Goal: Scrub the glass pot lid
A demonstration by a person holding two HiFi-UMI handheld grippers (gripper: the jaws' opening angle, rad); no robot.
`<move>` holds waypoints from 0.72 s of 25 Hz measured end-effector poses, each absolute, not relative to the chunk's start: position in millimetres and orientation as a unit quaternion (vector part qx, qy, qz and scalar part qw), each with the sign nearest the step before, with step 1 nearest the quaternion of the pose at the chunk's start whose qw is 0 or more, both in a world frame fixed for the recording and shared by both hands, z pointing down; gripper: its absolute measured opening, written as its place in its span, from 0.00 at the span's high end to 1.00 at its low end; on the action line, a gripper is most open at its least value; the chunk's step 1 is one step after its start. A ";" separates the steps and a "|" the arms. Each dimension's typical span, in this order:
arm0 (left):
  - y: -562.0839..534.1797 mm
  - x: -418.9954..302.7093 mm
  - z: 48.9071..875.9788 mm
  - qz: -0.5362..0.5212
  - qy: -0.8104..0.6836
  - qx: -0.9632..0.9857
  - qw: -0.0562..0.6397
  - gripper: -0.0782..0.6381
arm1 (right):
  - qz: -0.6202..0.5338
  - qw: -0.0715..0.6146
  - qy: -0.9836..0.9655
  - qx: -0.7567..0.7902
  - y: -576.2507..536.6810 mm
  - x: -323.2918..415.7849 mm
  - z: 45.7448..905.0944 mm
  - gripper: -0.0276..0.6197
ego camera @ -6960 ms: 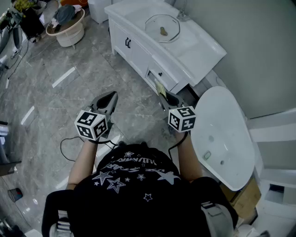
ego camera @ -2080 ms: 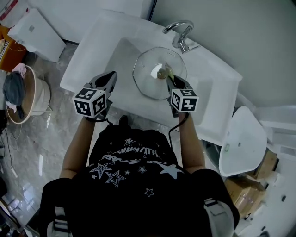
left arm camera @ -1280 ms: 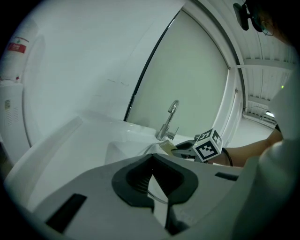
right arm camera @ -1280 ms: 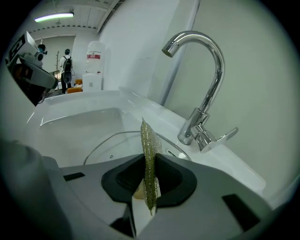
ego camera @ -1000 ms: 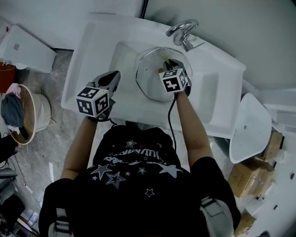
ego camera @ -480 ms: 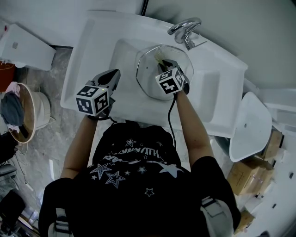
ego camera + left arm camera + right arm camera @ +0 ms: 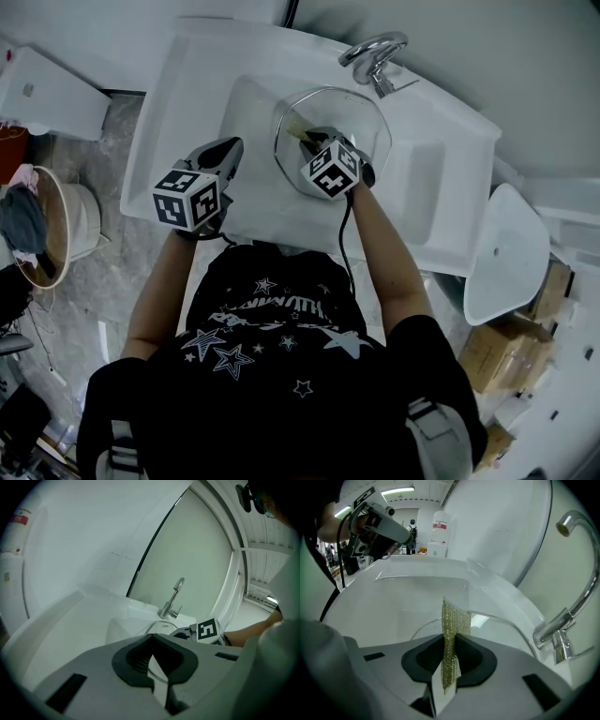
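**Position.** The glass pot lid (image 7: 370, 131) lies in the basin of the white sink (image 7: 187, 94), just below the faucet (image 7: 373, 52). The right tool (image 7: 311, 137) is held over the lid's left half. The left tool (image 7: 229, 150) is held at the basin's front-left edge, apart from the lid.

**Tool state.** The right tool is clamped on a gold-green mesh scouring cloth (image 7: 451, 634), which stands edge-on between the jaws. The left tool's jaws are together, with nothing between them.

**Step in hand.** The cloth is judged to be at the start of scrubbing. Contact with the glass cannot be confirmed.

**Recommendation.** The free end of the cloth should be laid flat on the glass, not on its edge, and worked in short overlapping strokes under light pressure. The lid rests loose and is likely to slide or tip, so its rim should be steadied with the left tool.

**Differences between views.**
- Only the right gripper view shows the clamped cloth clearly; in the head view the marker cube covers most of it.
- Only the left gripper view confirms that the left tool's jaws are together.
- Only the head view shows the lid's whole outline and where each tool stands.
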State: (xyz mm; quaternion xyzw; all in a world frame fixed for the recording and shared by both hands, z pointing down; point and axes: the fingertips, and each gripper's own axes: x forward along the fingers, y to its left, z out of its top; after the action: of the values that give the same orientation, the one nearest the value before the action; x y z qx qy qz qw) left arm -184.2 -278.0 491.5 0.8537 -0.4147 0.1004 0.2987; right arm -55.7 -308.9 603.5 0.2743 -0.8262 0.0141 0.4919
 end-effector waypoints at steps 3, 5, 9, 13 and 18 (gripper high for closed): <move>-277.1 -184.6 492.1 0.101 -0.416 0.853 0.300 0.88 | 0.014 0.496 -0.831 0.252 -301.5 -60.9 607.8 0.85; -275.9 -185.3 492.8 0.102 -0.417 0.852 0.300 0.88 | 0.016 0.497 -0.832 0.244 -297.3 -62.4 609.8 0.85; -271.1 -185.0 493.5 0.102 -0.417 0.851 0.302 0.88 | 0.019 0.503 -0.835 0.222 -282.6 -64.7 615.3 0.85; -265.8 -182.2 494.9 0.103 -0.416 0.851 0.305 0.88 | 0.031 0.510 -0.837 0.197 -263.5 -67.0 624.6 0.85; -259.9 -178.2 494.7 0.104 -0.413 0.852 0.305 0.88 | 0.052 0.517 -0.838 0.165 -238.3 -67.1 634.9 0.85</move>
State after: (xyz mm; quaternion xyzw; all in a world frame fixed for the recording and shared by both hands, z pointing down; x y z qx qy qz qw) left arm -178.2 -259.9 494.7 0.8519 -0.4131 0.1042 0.3047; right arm -67.1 -238.3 634.9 0.1646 -0.8383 0.0525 0.5171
